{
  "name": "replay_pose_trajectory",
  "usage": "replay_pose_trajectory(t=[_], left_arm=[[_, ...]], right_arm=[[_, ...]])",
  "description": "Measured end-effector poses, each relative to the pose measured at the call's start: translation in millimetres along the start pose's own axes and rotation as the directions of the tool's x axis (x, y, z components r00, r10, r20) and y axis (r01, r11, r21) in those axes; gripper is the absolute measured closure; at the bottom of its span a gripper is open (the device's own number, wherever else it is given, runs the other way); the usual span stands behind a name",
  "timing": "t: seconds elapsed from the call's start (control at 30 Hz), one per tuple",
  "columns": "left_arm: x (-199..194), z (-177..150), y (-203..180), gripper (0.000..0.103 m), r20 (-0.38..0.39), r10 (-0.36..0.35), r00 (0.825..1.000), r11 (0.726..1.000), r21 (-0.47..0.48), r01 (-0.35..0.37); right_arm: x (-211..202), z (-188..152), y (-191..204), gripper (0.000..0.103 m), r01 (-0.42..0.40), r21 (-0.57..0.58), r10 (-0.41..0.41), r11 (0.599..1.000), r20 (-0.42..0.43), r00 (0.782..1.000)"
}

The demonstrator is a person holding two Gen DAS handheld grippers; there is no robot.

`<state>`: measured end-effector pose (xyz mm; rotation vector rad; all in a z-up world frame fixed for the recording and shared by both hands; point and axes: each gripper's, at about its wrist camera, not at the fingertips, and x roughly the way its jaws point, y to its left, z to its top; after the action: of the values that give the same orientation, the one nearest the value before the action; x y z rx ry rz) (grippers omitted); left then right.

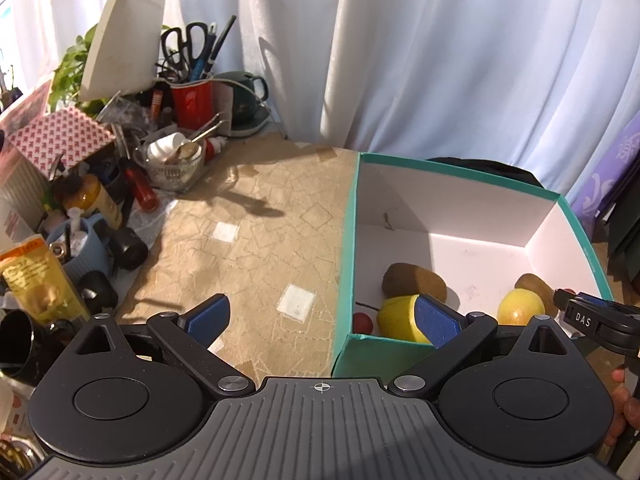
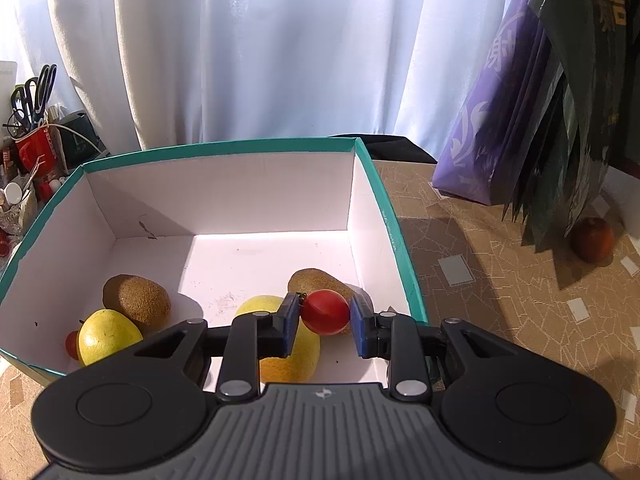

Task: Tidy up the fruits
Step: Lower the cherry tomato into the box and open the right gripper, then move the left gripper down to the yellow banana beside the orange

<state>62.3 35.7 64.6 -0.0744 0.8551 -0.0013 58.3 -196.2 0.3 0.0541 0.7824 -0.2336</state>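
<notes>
A teal box point(image 2: 384, 200) with a white inside holds two kiwis point(image 2: 138, 298) point(image 2: 316, 278), two yellow fruits point(image 2: 106, 338) point(image 2: 292, 354) and a small red fruit point(image 2: 72, 344) in its near left corner. My right gripper point(image 2: 325, 322) is shut on a small red tomato point(image 2: 325, 312) and holds it over the box's near right part. My left gripper point(image 1: 322, 318) is open and empty above the table, its right finger over the box's near left corner point(image 1: 352, 336). The box's fruits also show in the left wrist view point(image 1: 414, 280).
A dark red-brown fruit point(image 2: 592, 238) lies on the table at the right, under hanging dark bags point(image 2: 568, 120) beside a purple bag point(image 2: 492, 120). Cluttered jars, cups, a red scissor holder point(image 1: 192, 100) and a glass bowl point(image 1: 176, 164) crowd the table's left side.
</notes>
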Motion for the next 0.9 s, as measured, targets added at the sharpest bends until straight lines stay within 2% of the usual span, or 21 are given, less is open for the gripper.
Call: replay_pose_trajectory(t=[0.07, 0.13, 0.2, 0.4, 0.47, 0.53, 0.63, 0.8, 0.9], left_arm=[[0.5, -0.7, 0.1, 0.002, -0.008, 0.000, 1.000, 1.000, 0.002, 0.000], [0.1, -1.9, 0.6, 0.002, -0.011, 0.001, 1.000, 1.000, 0.000, -0.001], [-0.8, -3.0, 2.1, 0.002, -0.012, 0.000, 1.000, 1.000, -0.004, 0.000], [-0.7, -7.6, 1.1, 0.002, -0.027, -0.013, 1.000, 1.000, 0.022, 0.014], [-1.0, -10.7, -1.8, 0.002, -0.032, -0.031, 0.999, 0.998, 0.049, 0.033], [0.4, -16.0, -5.2, 0.002, -0.046, -0.054, 0.997, 0.995, 0.082, 0.058], [5.0, -26.1, -9.5, 0.002, -0.083, -0.074, 0.994, 0.989, 0.122, 0.084], [12.6, -42.7, -13.4, 0.002, -0.147, -0.087, 0.985, 0.982, 0.152, 0.109], [13.7, -50.1, -18.4, 0.002, -0.168, -0.102, 0.980, 0.976, 0.173, 0.132]], right_arm=[[-0.8, 0.3, 1.0, 0.072, 0.005, -0.003, -0.005, 1.000, 0.001, 1.000], [-2.4, 0.2, 1.6, 0.060, 0.006, -0.002, -0.006, 1.000, 0.005, 1.000], [-4.1, -0.1, 1.5, 0.053, 0.004, 0.001, -0.004, 1.000, 0.007, 1.000], [-22.8, -1.8, -3.0, 0.051, 0.008, 0.031, -0.009, 0.999, 0.034, 0.999], [-39.7, -4.0, -4.3, 0.048, 0.009, 0.040, -0.011, 0.999, 0.059, 0.998], [-60.1, -8.7, -5.4, 0.037, 0.007, 0.052, -0.011, 0.999, 0.091, 0.996], [-90.7, -20.6, -8.6, 0.032, -0.011, 0.067, 0.003, 0.998, 0.120, 0.993], [-116.7, -42.4, -11.2, 0.027, -0.035, 0.087, 0.027, 0.996, 0.096, 0.995], [-124.5, -50.4, -13.3, 0.027, -0.011, 0.096, 0.002, 0.995, 0.092, 0.996]])
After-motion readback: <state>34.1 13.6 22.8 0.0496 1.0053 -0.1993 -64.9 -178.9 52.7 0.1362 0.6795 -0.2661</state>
